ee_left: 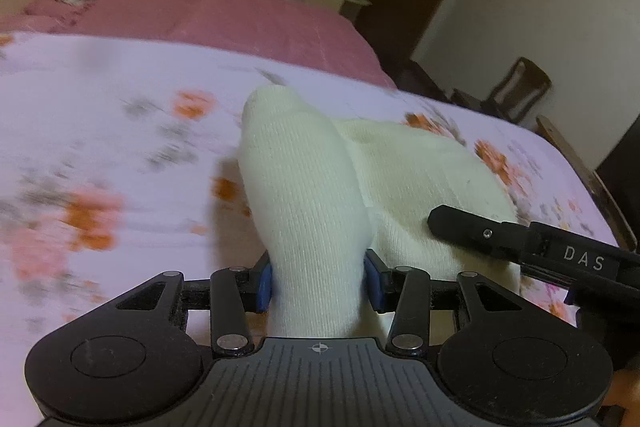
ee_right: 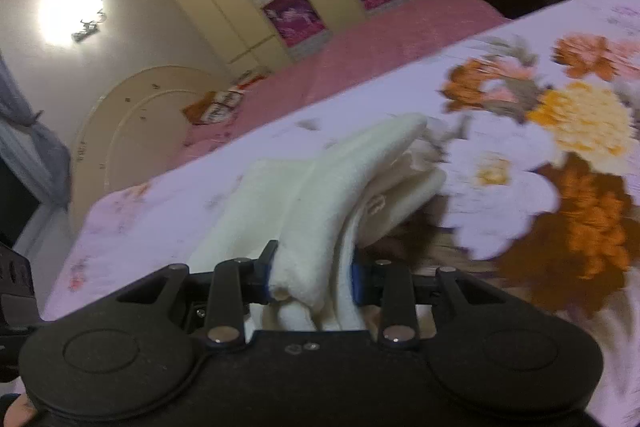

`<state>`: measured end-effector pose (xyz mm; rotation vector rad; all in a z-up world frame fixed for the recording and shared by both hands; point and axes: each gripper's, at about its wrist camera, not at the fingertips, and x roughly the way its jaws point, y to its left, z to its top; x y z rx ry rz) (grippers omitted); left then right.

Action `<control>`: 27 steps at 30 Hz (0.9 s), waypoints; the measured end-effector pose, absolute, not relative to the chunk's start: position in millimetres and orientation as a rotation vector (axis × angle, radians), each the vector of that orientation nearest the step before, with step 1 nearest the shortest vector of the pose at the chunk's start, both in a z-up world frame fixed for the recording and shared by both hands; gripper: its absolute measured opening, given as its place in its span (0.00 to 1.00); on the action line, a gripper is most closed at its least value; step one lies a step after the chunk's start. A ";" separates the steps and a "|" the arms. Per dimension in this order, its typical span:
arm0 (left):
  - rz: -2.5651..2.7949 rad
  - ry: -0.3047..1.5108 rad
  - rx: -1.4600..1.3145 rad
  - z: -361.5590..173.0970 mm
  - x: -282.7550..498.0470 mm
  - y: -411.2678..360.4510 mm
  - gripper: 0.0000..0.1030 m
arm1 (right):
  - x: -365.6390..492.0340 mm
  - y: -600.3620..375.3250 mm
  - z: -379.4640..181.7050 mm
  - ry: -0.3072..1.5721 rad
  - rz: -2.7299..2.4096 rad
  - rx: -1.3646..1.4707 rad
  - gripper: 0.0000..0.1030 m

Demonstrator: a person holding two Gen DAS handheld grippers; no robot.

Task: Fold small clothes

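Midway: we pinch cream socks [ee_left: 316, 211] in left gripper [ee_left: 319, 283] and right gripper [ee_right: 312, 277], lifted off bedsheet [ee_left: 100, 131] ahead; fold unfinished.

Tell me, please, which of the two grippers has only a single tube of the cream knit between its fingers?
The left gripper: one smooth tube of cream sock passes between its blue pads, whereas the right gripper clamps several bunched layers.
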<state>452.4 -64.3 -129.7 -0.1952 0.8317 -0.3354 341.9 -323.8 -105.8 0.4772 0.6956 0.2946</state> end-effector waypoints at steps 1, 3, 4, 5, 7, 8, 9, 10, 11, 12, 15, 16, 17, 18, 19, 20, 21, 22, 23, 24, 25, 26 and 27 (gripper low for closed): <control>-0.317 0.824 -0.191 -125.1 450.5 -50.7 0.43 | 343.8 -313.6 -102.8 0.691 0.314 0.475 0.32; -0.281 0.810 -0.185 -118.8 447.0 -24.5 0.43 | 350.1 -291.4 -100.0 0.690 0.352 0.474 0.32; -0.262 0.803 -0.179 -116.5 445.9 -10.6 0.43 | 352.3 -278.3 -98.9 0.690 0.369 0.476 0.32; -0.244 0.797 -0.172 -114.9 444.9 3.6 0.43 | 355.5 -263.4 -98.7 0.690 0.390 0.480 0.32; -0.211 0.788 -0.164 -112.8 444.3 33.7 0.43 | 361.8 -235.4 -98.9 0.691 0.423 0.483 0.32; -0.196 0.785 -0.163 -113.1 444.9 48.8 0.43 | 364.2 -221.2 -99.1 0.690 0.436 0.481 0.32; -0.184 0.785 -0.161 -114.5 446.7 65.4 0.43 | 368.0 -206.3 -100.5 0.692 0.450 0.482 0.32; -0.177 0.785 -0.159 -116.8 449.1 78.6 0.43 | 372.6 -190.7 -102.7 0.696 0.461 0.484 0.32; -0.171 0.786 -0.158 -120.0 452.0 92.4 0.43 | 377.1 -176.0 -105.2 0.700 0.468 0.484 0.32; -0.165 0.789 -0.159 -124.2 456.1 105.7 0.43 | 380.5 -163.9 -106.8 0.700 0.470 0.482 0.32; -0.153 0.792 -0.159 -138.1 468.3 138.5 0.43 | 391.9 -128.8 -118.0 0.716 0.466 0.483 0.32; -0.154 0.794 -0.159 -144.4 471.4 145.3 0.43 | 396.0 -118.0 -123.0 0.723 0.460 0.478 0.32; -0.155 0.797 -0.160 -151.0 475.7 154.7 0.44 | 399.1 -109.3 -127.4 0.729 0.454 0.477 0.32; -0.154 0.800 -0.158 -158.6 479.1 158.6 0.44 | 400.1 -103.8 -130.5 0.733 0.450 0.472 0.32; -0.149 0.806 -0.151 -167.3 482.7 164.1 0.44 | 401.7 -97.0 -134.0 0.737 0.443 0.458 0.32; -0.144 0.817 -0.146 -176.8 482.8 164.4 0.45 | 403.3 -91.1 -138.3 0.744 0.433 0.439 0.32; -0.141 0.833 -0.149 -187.1 484.6 169.8 0.54 | 403.7 -87.2 -142.5 0.753 0.422 0.420 0.32; -0.139 0.834 -0.149 -193.0 482.3 175.4 0.67 | 403.5 -83.7 -148.6 0.763 0.402 0.398 0.32; -0.135 0.834 -0.139 -197.5 479.8 177.3 0.71 | 401.8 -80.9 -155.0 0.773 0.370 0.367 0.35; -0.139 0.836 -0.128 -200.6 476.9 179.0 0.73 | 401.5 -80.7 -160.7 0.785 0.338 0.351 0.38; -0.146 0.840 -0.122 -201.0 474.1 180.5 0.74 | 400.4 -84.2 -164.0 0.787 0.319 0.362 0.40; -0.146 0.841 -0.121 -198.3 469.0 180.4 0.74 | 398.7 -88.6 -164.4 0.786 0.296 0.368 0.47; -0.143 0.832 -0.124 -193.2 467.2 182.9 0.74 | 396.2 -91.9 -161.9 0.779 0.270 0.358 0.53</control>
